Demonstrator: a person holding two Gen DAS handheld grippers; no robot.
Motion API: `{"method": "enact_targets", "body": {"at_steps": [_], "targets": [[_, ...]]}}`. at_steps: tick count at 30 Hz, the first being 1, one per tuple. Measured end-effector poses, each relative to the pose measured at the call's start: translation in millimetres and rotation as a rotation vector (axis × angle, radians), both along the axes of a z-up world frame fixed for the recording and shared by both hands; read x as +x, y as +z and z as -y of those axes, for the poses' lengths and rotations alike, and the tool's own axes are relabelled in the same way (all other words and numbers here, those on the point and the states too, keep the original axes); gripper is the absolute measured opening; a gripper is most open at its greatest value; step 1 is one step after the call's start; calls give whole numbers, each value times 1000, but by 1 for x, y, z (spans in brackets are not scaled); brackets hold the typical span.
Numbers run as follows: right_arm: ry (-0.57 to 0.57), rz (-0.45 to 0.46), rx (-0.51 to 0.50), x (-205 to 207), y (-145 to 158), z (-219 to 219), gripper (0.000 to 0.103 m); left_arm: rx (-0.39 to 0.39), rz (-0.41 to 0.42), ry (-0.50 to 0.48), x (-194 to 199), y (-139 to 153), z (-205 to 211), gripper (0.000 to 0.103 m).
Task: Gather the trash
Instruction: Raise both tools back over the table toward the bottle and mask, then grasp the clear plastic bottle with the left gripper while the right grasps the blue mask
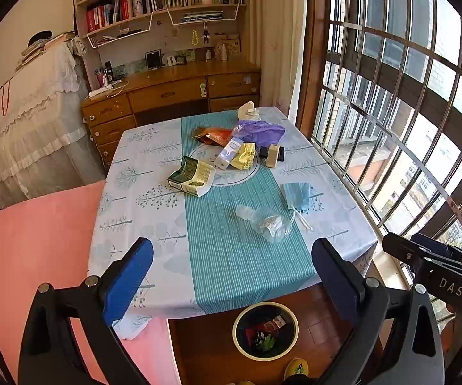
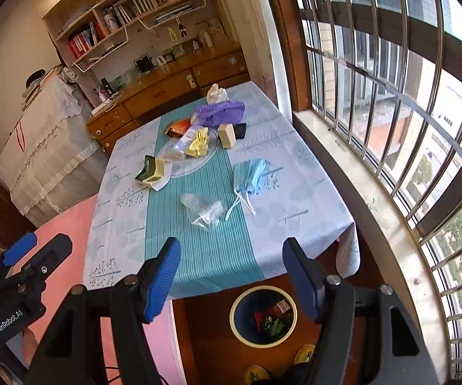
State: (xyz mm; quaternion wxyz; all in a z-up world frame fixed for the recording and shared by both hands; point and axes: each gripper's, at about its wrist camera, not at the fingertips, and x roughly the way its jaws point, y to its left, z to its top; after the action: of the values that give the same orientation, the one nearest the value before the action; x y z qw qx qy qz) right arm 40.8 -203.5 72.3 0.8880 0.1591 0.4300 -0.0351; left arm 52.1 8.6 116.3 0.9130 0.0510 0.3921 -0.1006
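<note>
Trash lies on the table (image 1: 154,211): a crushed clear plastic bottle (image 1: 264,223) (image 2: 205,210), a blue face mask (image 1: 297,195) (image 2: 250,175), a green and white carton (image 1: 191,175) (image 2: 151,170), a yellow wrapper (image 1: 244,156), a white box (image 1: 229,153), a purple bag (image 1: 258,129), an orange packet (image 1: 216,137) and a tan block (image 1: 273,155). A round bin (image 1: 265,330) (image 2: 263,316) with some trash stands on the floor below the table's near edge. My left gripper (image 1: 231,276) is open and empty above that edge. My right gripper (image 2: 231,276) is open and empty beside it.
A pink chair seat (image 1: 32,250) is left of the table. A barred window (image 1: 407,112) runs along the right. A wooden desk (image 1: 173,89) with bookshelves stands behind the table. A cloth-covered cabinet (image 1: 29,128) is at the left. Yellow slippers (image 2: 304,353) lie by the bin.
</note>
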Motion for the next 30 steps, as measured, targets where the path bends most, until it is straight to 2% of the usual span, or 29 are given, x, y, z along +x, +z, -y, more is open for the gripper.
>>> {"method": "enact_targets", "body": {"at_steps": [3, 6, 10, 13, 16, 19, 23, 27, 30], "targets": [[13, 25, -29, 12, 7, 0, 66, -29, -23, 9, 16, 0, -2, 96], [25, 18, -39, 28, 4, 4, 66, -76, -86, 21, 37, -10, -4, 94], [51, -12, -21, 57, -11, 14, 66, -124, -190, 31, 67, -38, -2, 94], [83, -39, -21, 86, -29, 22, 66, -139, -219, 68, 86, -58, 1, 94], [129, -122, -7, 127, -58, 33, 66, -161, -283, 112, 111, -83, 7, 94], [176, -210, 48, 164, -88, 47, 66, -204, -402, 162, 141, -118, 15, 94], [223, -309, 83, 206, -124, 59, 66, -254, -520, 229, 170, -160, 25, 86], [282, -399, 88, 247, -158, 62, 66, -288, -583, 298, 186, -190, 34, 85], [323, -431, 60, 266, -174, 57, 66, -298, -610, 339, 192, -205, 40, 85]]}}
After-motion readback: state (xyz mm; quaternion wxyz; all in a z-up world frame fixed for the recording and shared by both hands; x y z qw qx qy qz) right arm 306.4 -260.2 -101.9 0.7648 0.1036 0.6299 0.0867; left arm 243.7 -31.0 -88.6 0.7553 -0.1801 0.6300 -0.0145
